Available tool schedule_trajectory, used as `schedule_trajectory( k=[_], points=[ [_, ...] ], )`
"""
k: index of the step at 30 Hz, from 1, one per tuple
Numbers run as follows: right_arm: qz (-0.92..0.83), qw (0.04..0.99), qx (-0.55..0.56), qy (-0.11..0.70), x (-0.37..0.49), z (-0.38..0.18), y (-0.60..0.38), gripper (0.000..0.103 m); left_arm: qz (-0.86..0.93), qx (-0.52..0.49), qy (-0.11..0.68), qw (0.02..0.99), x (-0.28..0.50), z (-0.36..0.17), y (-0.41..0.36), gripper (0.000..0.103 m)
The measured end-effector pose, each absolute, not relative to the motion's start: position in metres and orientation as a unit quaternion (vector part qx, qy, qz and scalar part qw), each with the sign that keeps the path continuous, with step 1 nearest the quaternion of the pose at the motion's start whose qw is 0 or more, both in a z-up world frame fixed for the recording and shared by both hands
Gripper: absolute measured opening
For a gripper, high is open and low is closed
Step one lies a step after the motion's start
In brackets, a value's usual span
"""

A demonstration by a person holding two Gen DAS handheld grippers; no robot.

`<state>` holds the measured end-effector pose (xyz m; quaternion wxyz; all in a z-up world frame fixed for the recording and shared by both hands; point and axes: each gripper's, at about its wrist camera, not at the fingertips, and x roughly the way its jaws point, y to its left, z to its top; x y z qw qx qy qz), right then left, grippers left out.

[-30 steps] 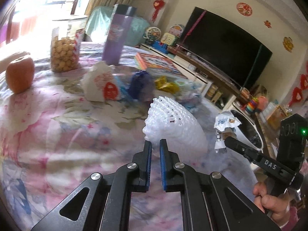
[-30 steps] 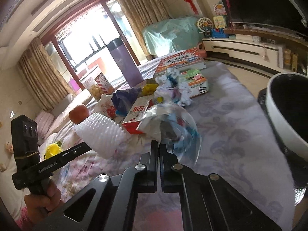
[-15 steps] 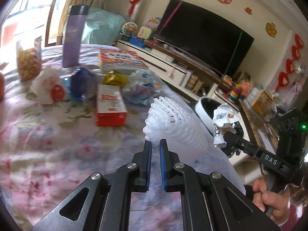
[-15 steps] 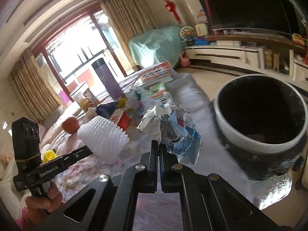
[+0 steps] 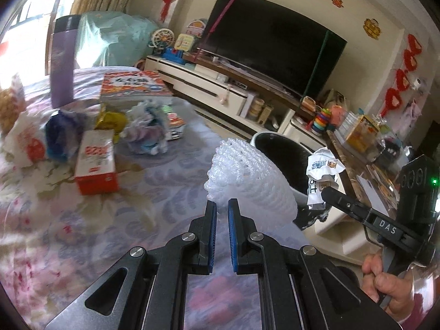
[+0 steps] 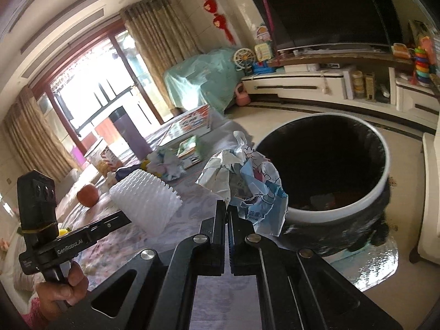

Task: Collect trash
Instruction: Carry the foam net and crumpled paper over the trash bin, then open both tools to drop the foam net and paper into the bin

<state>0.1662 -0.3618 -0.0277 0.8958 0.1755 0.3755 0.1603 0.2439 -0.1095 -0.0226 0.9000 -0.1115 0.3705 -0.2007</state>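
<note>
From the left wrist, the left hand-held gripper [image 5: 222, 206] is nearly closed on the base of a white foam fruit net [image 5: 249, 181], which hides part of the black-lined trash bin [image 5: 277, 144] past the counter's [image 5: 170, 192] far right edge. The right hand-held gripper [image 5: 326, 191] carries a crumpled wrapper [image 5: 323, 170].

From the right wrist, that gripper's jaws are pressed together on the wrapper's lower edge, just beside the bin's white rim. The bin's dark contents are probably trash, though they're hard to make out.
</note>
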Motion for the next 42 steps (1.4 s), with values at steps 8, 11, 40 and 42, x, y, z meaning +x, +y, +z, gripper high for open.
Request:
schedule_trajectory(
  k=[8, 11, 40, 42],
  points=[
    [0.138, 0.900, 0.184, 0.371, 0.171, -0.027, -0.389, 0.001, -0.212, -0.097, 0.378, 0.896, 0.265, -0.022, -0.139, 0.006],
    [0.131, 0.902, 0.183, 0.368, 0.174, -0.027, -0.398, 0.001, -0.216, -0.089, 0.377, 0.896, 0.271, -0.021, -0.151, 0.006],
    [0.097, 0.901, 0.188, 0.379, 0.208, -0.037, -0.447, 0.001, -0.235, -0.046, 0.398, 0.885, 0.337, -0.030, -0.243, 0.007],
    [0.098, 0.900, 0.189, 0.381, 0.211, -0.038, -0.448, 0.001, -0.235, -0.044, 0.399, 0.885, 0.338, -0.030, -0.248, 0.007]
  ],
)
